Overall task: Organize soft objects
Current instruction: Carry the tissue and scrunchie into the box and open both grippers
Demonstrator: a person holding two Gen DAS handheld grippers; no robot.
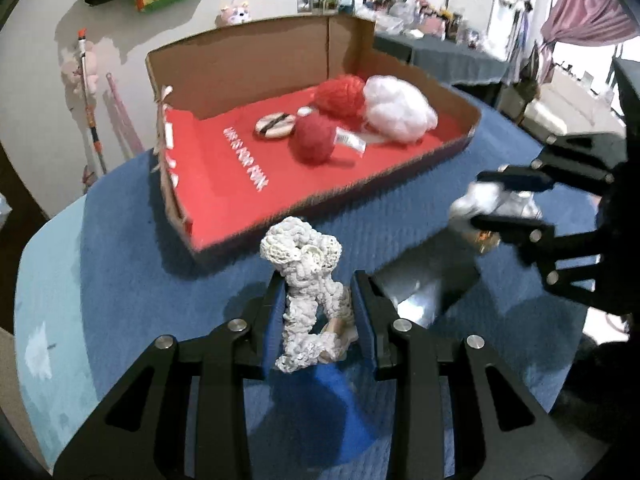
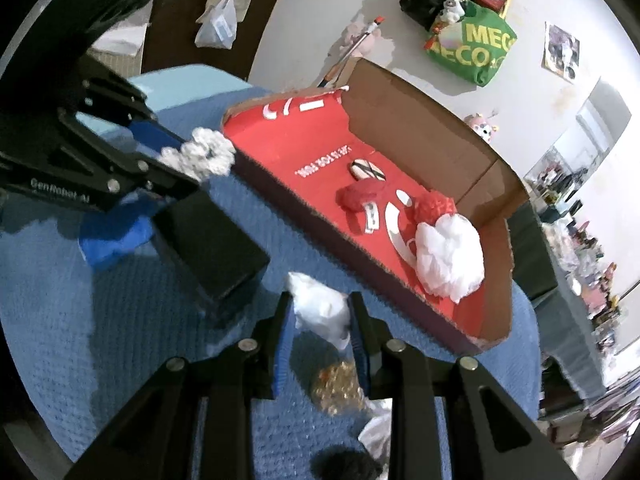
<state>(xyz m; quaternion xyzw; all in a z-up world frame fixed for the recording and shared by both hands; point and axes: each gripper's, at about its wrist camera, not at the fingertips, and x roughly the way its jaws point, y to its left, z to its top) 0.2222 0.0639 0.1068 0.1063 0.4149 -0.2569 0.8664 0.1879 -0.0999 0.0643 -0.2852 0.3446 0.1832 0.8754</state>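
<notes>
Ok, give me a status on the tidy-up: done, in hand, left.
Done: two red puffs, a white puff and a round pad lie in the cardboard box. In hand: the left gripper is shut on a cream crochet piece; the right gripper is shut on a white plastic bag. Left: both still sit outside the box, above the blue cloth.

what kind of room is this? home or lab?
Most likely a lived-in home room, not a lab. Plush toys sit against the wall, a green shopping bag lies on the floor, a pink curtain hangs by the window, and a side table is crowded with small items.
</notes>
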